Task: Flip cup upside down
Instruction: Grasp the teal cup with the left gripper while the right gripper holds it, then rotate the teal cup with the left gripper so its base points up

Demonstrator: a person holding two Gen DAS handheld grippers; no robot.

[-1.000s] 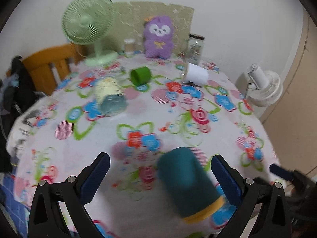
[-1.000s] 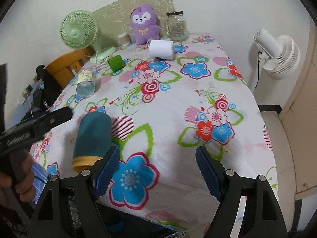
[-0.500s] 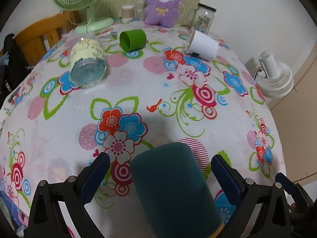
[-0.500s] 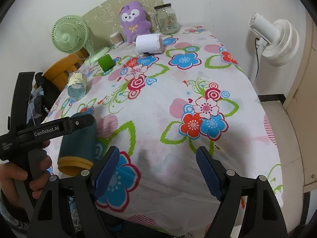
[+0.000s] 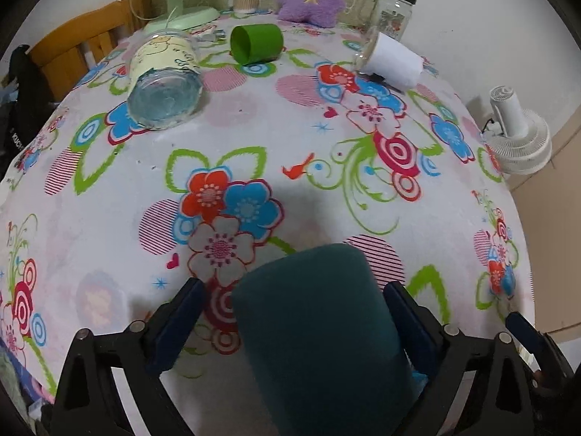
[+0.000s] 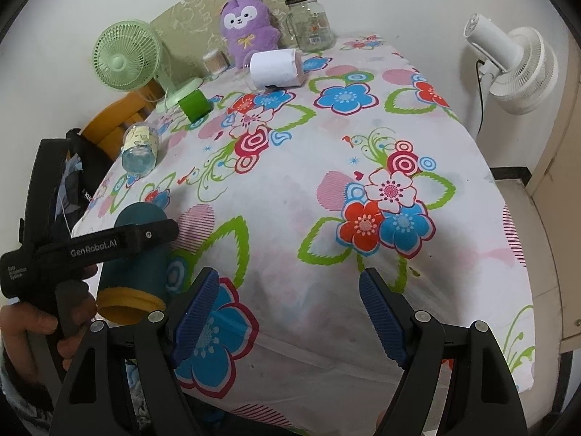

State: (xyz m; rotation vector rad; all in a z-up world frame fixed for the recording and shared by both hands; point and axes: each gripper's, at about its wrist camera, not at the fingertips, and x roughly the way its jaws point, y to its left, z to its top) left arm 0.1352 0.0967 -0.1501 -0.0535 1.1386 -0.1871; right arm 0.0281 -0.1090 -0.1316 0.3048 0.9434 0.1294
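Note:
A dark teal cup (image 5: 319,330) with a yellow rim lies on its side on the flowered tablecloth (image 5: 254,138), base pointing away, near the front left edge. My left gripper (image 5: 294,312) is open and straddles it: the right pad touches the cup, the left pad stands off with a gap. In the right wrist view the cup (image 6: 138,265) lies under the left gripper's arm (image 6: 105,243), its yellow mouth facing the table edge. My right gripper (image 6: 290,312) is open and empty over the table's front edge.
A glass jar (image 5: 165,87), a green cup (image 5: 256,41) and a white paper roll (image 5: 392,61) lie on their sides farther back. A green fan (image 6: 125,61), purple plush (image 6: 248,25) and upright jar (image 6: 310,21) stand at the far edge. A white fan (image 6: 515,65) stands beside the table.
My left gripper has moved forward and down around the teal cup, which now sits deep between its fingers. The right gripper has shifted slightly and stays open.

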